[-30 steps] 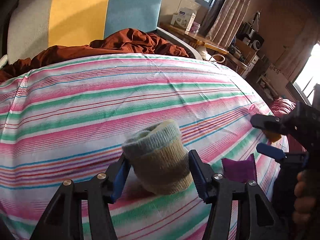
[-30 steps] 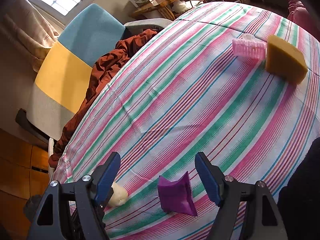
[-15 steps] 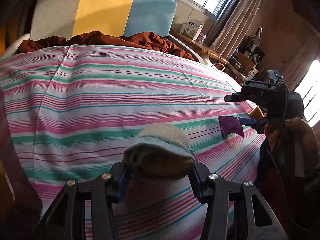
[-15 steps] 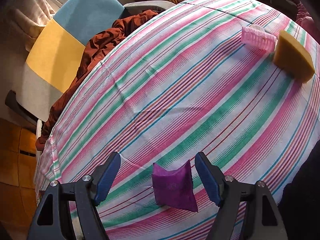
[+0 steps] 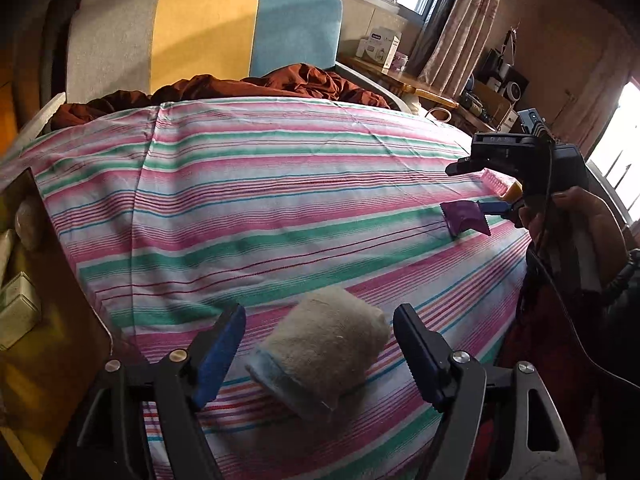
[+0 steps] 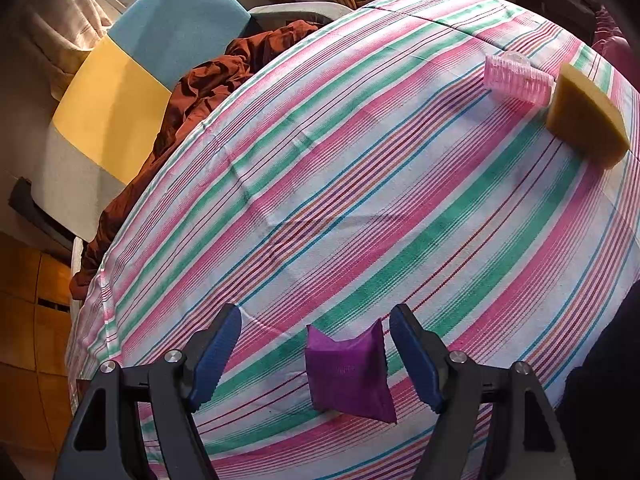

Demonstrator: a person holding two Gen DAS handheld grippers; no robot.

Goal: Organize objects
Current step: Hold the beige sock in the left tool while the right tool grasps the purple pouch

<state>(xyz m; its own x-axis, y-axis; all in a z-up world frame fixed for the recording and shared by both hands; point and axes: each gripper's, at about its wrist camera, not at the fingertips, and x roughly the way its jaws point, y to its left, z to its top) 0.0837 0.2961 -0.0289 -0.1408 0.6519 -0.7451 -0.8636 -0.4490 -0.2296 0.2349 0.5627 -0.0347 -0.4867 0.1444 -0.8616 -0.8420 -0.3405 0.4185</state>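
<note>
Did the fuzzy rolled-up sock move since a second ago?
Yes. The rolled sock went sideways toward the cardboard box at the bed's edge, away from the purple pouch. The left hand-held gripper is opening, its pads off it.

I note striped bedsheet (image 6: 360, 184): pink, green, white bands, thin blue and dark-red lines. Rolled sock (image 5: 320, 354): beige-grey knit, pale blue cuff. Pouch (image 6: 348, 374): solid purple. Hair roller (image 6: 516, 80): translucent pink. Sponge wedge (image 6: 584, 128): mustard yellow. Headboard (image 5: 208, 36): grey, yellow, light blue panels. Crumpled blanket (image 5: 280, 82): rust brown. My gripper pads (image 5: 218, 356): blue on black frames.
</note>
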